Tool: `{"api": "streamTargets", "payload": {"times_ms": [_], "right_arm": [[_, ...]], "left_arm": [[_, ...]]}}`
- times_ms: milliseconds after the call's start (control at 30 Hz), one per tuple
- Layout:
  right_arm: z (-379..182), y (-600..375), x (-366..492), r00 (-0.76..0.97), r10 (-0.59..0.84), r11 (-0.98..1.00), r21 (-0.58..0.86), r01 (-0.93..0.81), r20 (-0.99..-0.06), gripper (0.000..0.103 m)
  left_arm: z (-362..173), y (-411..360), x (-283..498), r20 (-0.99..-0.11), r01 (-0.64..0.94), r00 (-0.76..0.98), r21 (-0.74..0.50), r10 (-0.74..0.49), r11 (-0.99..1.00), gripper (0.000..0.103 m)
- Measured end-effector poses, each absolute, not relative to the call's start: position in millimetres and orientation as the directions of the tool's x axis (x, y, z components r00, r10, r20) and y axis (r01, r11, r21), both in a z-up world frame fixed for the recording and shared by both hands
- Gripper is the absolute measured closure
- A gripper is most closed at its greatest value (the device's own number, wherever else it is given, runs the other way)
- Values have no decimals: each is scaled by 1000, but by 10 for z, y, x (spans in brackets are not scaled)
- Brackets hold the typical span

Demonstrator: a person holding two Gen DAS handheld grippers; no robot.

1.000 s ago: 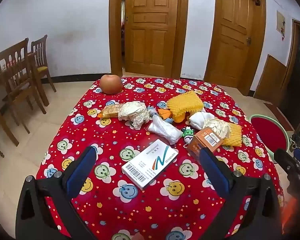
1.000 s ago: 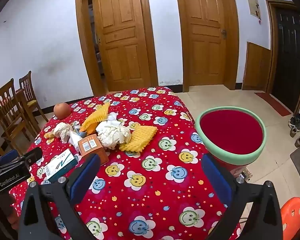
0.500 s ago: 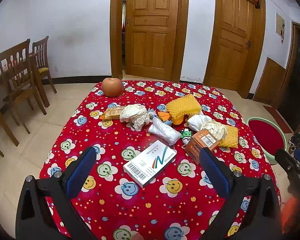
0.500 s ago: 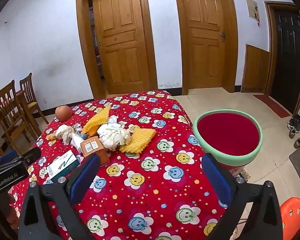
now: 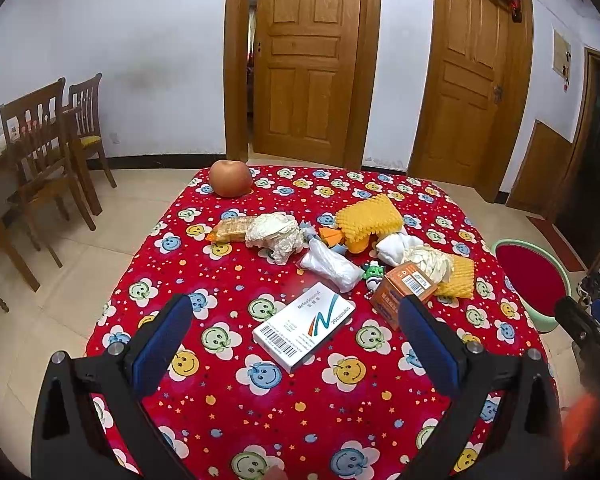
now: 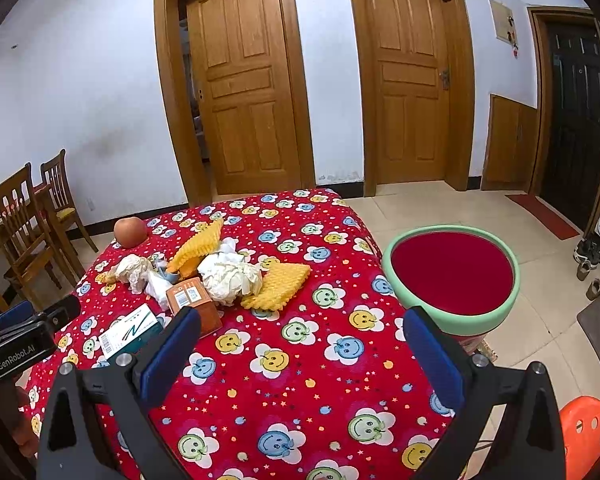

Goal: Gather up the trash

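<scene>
Both the left gripper (image 5: 296,332) and right gripper (image 6: 300,340) hover with jaws spread wide and empty. The white capsule box (image 5: 303,326) lies flat on the worktop (image 5: 300,400) just ahead of the left one, long axis running near-left to far-right. Best to turn the wrist and pinch across its short sides, then carry it to the green-rimmed bin (image 6: 452,276) beside the worktop

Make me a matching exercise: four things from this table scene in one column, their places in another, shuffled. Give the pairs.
Things:
1. apple
2. white box
3. orange box
4. green bin

Places:
A. on the floor beside the table
B. alone near the far left corner
C. against the crumpled paper, right side of the pile
D. nearest the left tool, flat on the cloth

Pairs: 1-B, 2-D, 3-C, 4-A
</scene>
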State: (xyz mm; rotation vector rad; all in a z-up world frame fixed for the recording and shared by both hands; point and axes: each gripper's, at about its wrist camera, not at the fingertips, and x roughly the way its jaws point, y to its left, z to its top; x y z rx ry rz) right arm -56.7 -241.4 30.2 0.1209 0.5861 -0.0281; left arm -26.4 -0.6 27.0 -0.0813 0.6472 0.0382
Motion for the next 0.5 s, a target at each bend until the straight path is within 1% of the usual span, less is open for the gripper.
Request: {"api": "streamTargets", "payload": {"times_ms": [500], "right_arm": [[342, -2393, -557, 838, 7, 993, 100, 57, -546, 0]], "left_arm": [[287, 49, -316, -595, -69, 803, -69, 14, 995, 2]]}}
